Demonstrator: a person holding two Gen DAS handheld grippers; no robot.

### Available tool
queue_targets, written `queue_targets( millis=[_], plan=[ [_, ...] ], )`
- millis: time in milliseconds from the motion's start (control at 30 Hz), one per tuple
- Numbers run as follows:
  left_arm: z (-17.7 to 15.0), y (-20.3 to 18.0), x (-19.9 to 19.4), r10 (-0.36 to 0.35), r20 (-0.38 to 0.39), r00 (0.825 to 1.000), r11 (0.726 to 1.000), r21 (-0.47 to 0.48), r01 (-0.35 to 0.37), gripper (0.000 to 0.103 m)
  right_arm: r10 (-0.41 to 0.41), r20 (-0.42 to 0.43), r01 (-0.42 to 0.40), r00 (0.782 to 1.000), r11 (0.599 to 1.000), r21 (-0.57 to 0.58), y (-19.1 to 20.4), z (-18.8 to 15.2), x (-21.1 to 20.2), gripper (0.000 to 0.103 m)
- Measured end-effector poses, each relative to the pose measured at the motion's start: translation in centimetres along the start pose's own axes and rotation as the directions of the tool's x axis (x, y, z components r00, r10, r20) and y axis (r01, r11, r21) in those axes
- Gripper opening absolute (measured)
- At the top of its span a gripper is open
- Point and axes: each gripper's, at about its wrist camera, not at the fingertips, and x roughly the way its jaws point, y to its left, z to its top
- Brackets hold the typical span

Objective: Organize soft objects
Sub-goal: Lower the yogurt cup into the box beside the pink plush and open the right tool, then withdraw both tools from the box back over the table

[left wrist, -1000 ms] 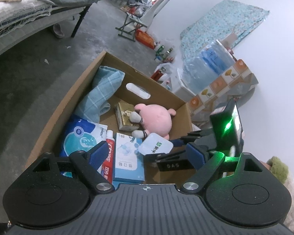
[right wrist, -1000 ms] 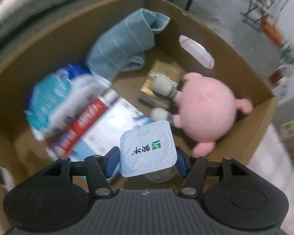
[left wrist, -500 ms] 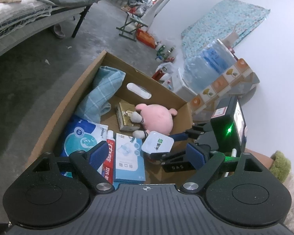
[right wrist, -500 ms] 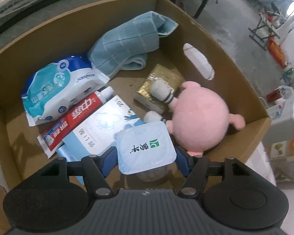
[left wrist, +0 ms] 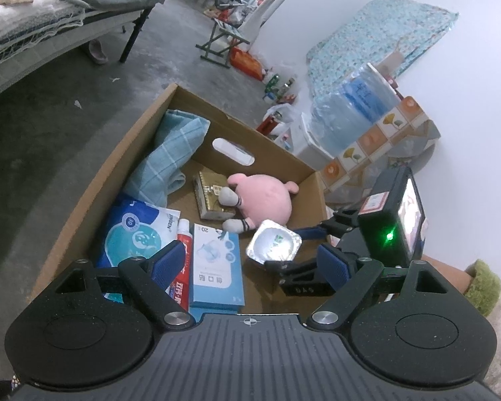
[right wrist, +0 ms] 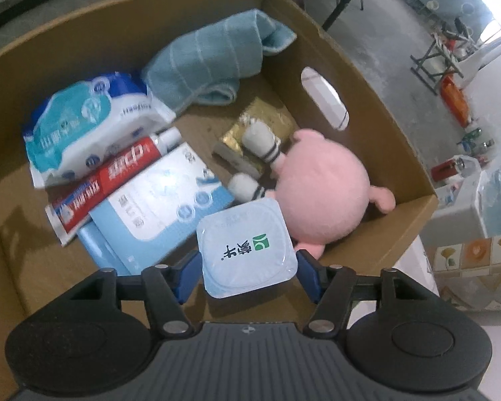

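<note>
A cardboard box [left wrist: 237, 127] [right wrist: 367, 77] holds a pink plush toy [left wrist: 267, 202] [right wrist: 324, 193], a blue towel [left wrist: 170, 163] [right wrist: 213, 63], a wipes pack [left wrist: 133, 234] [right wrist: 90, 120], a toothpaste tube [left wrist: 183, 260] [right wrist: 107, 180], a blue mask box [left wrist: 215, 267] [right wrist: 163, 204] and a gold packet [left wrist: 210, 193] [right wrist: 267, 123]. My right gripper [right wrist: 247, 264] [left wrist: 304, 247] is shut on a yogurt cup [right wrist: 247, 250] [left wrist: 274, 242], held above the box's near right corner beside the plush. My left gripper [left wrist: 250, 264] is open and empty above the box's near edge.
The box sits on a grey concrete floor [left wrist: 50, 133]. A bed [left wrist: 33, 16] stands at the far left. A large water bottle [left wrist: 357, 107], a patterned cloth [left wrist: 377, 40], a folding stool [left wrist: 223, 40] and small bottles stand by the white wall to the right.
My right gripper has carried the yogurt cup a little lower and nearer the box's right wall, tilting it. My left gripper has drawn back slightly and stays open.
</note>
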Motion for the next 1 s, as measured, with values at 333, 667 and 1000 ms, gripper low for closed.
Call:
queue_targets(
  millis=[333, 667, 1000],
  plan=[
    [-0.1, -0.2, -0.1, -0.008, 0.004, 1.000, 1.000, -0.002, 0.008, 0.086, -0.049, 0.010, 0.049, 0.999, 0.997, 0.053, -1.3, 0.9, -0.8, 0.050],
    [-0.5, -0.6, -0.4, -0.009, 0.002, 1.000, 1.000, 0.008, 0.009, 0.086, -0.170, 0.039, 0.168, 0.985, 0.985, 0.044, -0.9, 2.0, 0.7, 0.051],
    [-0.3, -0.5, -0.5, -0.010, 0.006, 1.000, 1.000, 0.006, 0.010, 0.086, -0.106, -0.010, 0.107, 0.994, 0.990, 0.089, -2.2, 1.9, 0.8, 0.050]
  ],
)
